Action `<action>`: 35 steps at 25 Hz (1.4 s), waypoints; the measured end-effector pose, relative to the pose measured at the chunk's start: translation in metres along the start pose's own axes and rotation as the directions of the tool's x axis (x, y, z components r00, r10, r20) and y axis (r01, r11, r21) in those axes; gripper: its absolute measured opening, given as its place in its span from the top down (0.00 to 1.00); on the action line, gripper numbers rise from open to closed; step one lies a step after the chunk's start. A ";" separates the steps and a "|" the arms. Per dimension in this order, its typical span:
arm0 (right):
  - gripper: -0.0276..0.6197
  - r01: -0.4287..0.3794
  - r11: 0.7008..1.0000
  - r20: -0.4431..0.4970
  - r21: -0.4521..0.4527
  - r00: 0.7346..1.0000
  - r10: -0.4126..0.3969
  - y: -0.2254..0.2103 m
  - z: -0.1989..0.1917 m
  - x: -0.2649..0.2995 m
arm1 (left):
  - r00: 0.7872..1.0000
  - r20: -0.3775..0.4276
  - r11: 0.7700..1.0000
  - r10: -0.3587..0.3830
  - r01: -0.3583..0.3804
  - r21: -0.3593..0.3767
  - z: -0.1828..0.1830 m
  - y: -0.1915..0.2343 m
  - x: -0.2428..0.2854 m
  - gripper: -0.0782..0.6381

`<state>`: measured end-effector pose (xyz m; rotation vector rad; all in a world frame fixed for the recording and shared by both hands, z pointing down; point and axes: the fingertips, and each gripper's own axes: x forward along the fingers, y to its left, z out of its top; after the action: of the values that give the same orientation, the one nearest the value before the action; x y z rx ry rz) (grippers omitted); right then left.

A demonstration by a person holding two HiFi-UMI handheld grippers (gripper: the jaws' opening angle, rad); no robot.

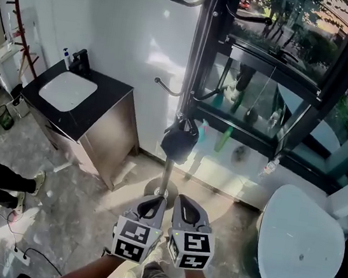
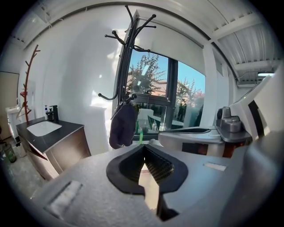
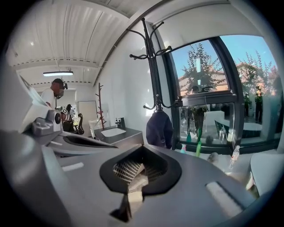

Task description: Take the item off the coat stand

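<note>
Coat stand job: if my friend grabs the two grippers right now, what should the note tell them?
Left gripper: shut, empty, held low in front of the stand.
Right gripper: shut, empty, right beside the left one.
Dark item: hangs from a lower hook of the coat stand, by the window, out ahead of both grippers.
Done: nothing yet; the item is untouched.
Left to do: move closer, open a gripper, grip the item, and probably lift it up off the hook.

Perhaps office: sink [image 1: 67, 90], window [image 1: 303, 44]
</note>
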<state>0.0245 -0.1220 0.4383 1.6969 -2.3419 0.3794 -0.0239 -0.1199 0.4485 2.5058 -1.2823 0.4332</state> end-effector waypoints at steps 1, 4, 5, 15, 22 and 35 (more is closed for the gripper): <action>0.95 -0.005 1.000 -0.001 -0.003 1.000 0.005 -0.002 0.001 0.003 | 1.000 -0.005 1.000 0.005 -0.005 0.000 0.001 0.000 0.004 0.88; 0.95 -0.020 1.000 -0.003 -0.005 1.000 0.020 -0.010 0.003 0.014 | 1.000 -0.010 1.000 0.024 -0.024 0.000 0.007 0.002 0.014 0.88; 0.95 -0.023 1.000 -0.002 -0.006 1.000 0.023 -0.013 0.004 0.018 | 0.999 -0.011 1.000 0.031 -0.031 0.002 0.008 0.003 0.018 0.88; 0.93 -0.083 0.996 0.008 -0.022 0.996 0.083 -0.034 0.016 0.050 | 0.993 -0.012 0.993 0.117 -0.117 0.004 0.019 0.014 0.039 0.88; 0.90 -0.080 0.996 -0.014 -0.040 0.997 0.079 -0.048 0.009 0.067 | 0.990 -0.006 0.990 0.142 -0.142 0.004 0.021 0.020 0.053 0.88; 0.83 -0.070 0.995 -0.033 -0.075 0.997 0.067 -0.055 0.010 0.101 | 0.992 0.010 0.992 0.128 -0.128 -0.002 0.032 0.042 0.079 0.88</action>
<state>0.0454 -0.2319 0.4667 1.5690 -2.3658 0.3218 -0.0098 -0.2139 0.4551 2.4360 -1.4517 0.4484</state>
